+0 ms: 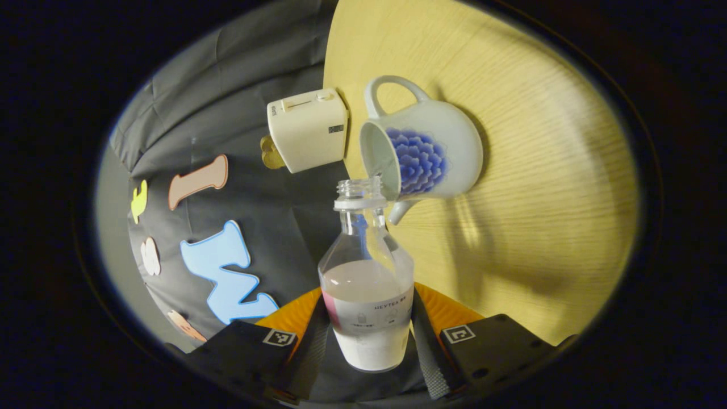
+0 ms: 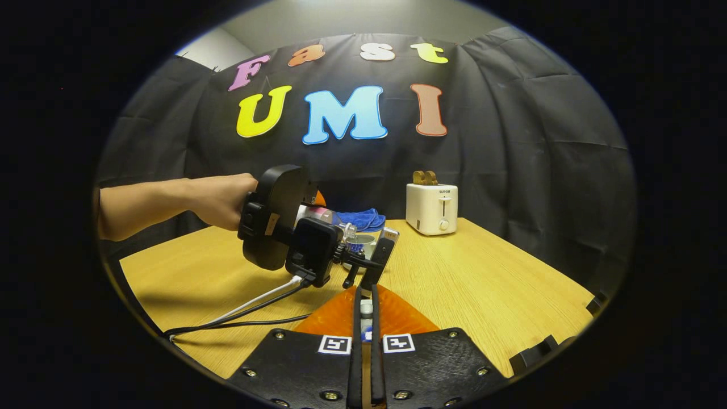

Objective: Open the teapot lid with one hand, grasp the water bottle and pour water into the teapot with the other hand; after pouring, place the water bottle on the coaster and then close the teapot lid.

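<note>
One water bottle (image 1: 367,284), uncapped and partly filled, is clamped between the two fingers of the left tool (image 1: 368,346), which press on its lower body from both sides. The bottle is tipped so that its open neck is brought just beside the open mouth of one white teapot (image 1: 423,150) with a blue flower pattern, a handle and a short spout; whether the neck touches the rim cannot be told. The teapot stands on the wooden tabletop (image 1: 539,187).

In the right gripper view, the left tool (image 2: 375,255) is seen farther off, held by a hand (image 2: 218,201) over the tabletop (image 2: 483,284), with cables trailing from it across the wood. The right tool (image 2: 365,332) is drawn nearly closed, and a small white and blue thing is pinched between its fingers; what it is cannot be made out for certain.

One cream toaster (image 2: 431,208) is set near the back edge of the tabletop, with something brown in its slot. One blue cloth (image 2: 360,218) lies behind the left tool, partly hidden by it.
</note>
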The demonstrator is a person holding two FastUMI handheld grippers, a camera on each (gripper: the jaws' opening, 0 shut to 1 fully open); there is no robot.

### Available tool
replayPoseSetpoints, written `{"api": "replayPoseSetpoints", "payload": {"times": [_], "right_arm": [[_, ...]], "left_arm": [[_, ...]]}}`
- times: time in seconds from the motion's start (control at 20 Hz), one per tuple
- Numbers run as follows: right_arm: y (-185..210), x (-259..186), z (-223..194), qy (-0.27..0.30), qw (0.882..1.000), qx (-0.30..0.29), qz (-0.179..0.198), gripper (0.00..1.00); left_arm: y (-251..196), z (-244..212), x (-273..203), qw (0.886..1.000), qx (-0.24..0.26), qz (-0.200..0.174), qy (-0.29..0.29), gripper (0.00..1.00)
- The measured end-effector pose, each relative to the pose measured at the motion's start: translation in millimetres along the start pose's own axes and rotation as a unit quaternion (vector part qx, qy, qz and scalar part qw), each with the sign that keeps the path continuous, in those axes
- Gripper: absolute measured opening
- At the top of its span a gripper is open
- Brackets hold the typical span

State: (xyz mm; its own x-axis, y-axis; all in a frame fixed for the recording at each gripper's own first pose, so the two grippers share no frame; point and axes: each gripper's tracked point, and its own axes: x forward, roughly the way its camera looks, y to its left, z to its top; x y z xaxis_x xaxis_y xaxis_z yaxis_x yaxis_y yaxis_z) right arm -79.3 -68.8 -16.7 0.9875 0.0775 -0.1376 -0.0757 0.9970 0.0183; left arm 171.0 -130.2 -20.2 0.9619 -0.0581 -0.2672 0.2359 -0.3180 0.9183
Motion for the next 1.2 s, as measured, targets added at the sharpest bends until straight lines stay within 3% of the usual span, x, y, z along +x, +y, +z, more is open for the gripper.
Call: {"api": "replayPoseSetpoints", "payload": {"times": [0.55, 1.2], "right_arm": [[0.4, -1.4, 4.0, -0.005, 1.0, -0.001, -0.001, 0.06], [-2.4, 1.9, -0.3, 0.002, 1.0, -0.005, -0.005, 0.06]], "left_arm": [[12.0, -1.6, 0.8, 1.0, 0.021, 0.014, 0.005, 0.85], [2.6, 6.7, 2.9, 1.0, 0.021, 0.005, 0.0, 0.85]]}}
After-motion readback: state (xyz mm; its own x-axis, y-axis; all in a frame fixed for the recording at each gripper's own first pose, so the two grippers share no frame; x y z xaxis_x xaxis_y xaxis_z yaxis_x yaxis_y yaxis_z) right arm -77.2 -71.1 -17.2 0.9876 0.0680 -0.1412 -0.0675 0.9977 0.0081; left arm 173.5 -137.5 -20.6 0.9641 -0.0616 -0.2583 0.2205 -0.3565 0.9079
